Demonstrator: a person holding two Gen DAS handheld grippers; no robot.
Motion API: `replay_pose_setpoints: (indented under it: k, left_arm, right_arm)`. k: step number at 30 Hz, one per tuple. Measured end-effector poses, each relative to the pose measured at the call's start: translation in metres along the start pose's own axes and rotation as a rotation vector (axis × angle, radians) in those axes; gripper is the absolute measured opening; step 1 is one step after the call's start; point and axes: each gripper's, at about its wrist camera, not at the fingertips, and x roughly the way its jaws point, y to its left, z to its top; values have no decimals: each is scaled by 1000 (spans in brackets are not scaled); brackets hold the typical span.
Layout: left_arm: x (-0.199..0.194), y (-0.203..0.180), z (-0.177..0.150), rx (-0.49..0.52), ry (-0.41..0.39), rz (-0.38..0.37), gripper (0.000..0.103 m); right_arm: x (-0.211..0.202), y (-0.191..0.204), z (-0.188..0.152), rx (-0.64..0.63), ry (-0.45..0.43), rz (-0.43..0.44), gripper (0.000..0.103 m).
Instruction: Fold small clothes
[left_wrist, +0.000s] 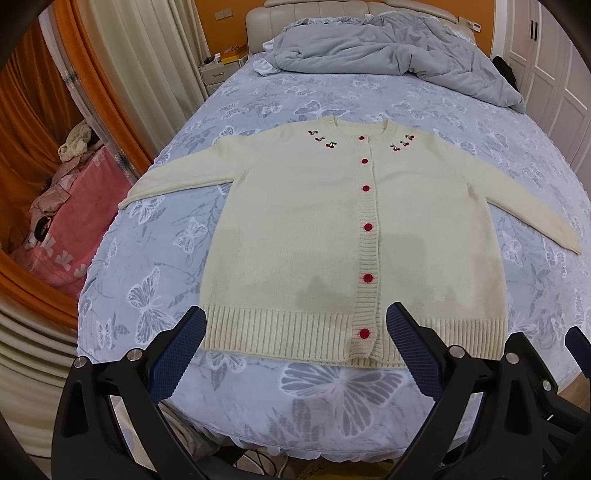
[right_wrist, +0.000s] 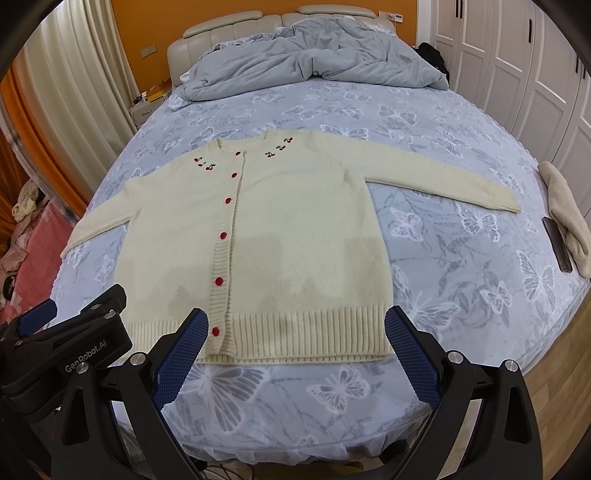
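Cardigan (left_wrist: 314, 229) lies flat, buttoned, sleeves spread on the bed (left_wrist: 332, 398); no fold made yet. Left tool (left_wrist: 295, 343) and right tool (right_wrist: 295, 343) hover wide open, empty.

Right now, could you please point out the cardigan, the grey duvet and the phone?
cardigan (left_wrist: 295, 221): left wrist view, left front panel.
grey duvet (left_wrist: 388, 55): left wrist view, crumpled middle.
phone (right_wrist: 557, 243): right wrist view, dark screen.

One cream cardigan (left_wrist: 295, 221), seven red buttons (left_wrist: 365, 188), two cherry-embroidery clusters (left_wrist: 323, 138); one bed (left_wrist: 147, 258), one grey duvet (left_wrist: 388, 55), one folded towel (right_wrist: 565, 218), one phone (right_wrist: 557, 243); two grippers (left_wrist: 295, 325)
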Motion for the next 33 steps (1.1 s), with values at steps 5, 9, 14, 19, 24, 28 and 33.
replay_pose_setpoints:
  k: [5,9,14,19,24,28,33]
  left_arm:
    - [11,-6,0,7,17,10,95]
    - [22,-14,1,16,35,21,95]
    - [43,-23,5,21,70,23,95]
    - [72,-28,14,-6,101,5,97]
    - [98,-25,23,-32,114,-1,98]
    - [115,-22,28,-59,110,-19,98]
    - [135,-18,30,-112,131,-63,98]
  right_arm:
    - [11,-4,2,4,23,2,95]
    - [25,-8,5,10,48,3,95]
    - [54,-14,10,9,93,17,95]
    - [96,-49,23,46,126,74,95]
    - [149,-199,76,342,35,114,94]
    - [184,-332,108,608,-16,2,84]
    - [224,-425,125,825,-27,4,69]
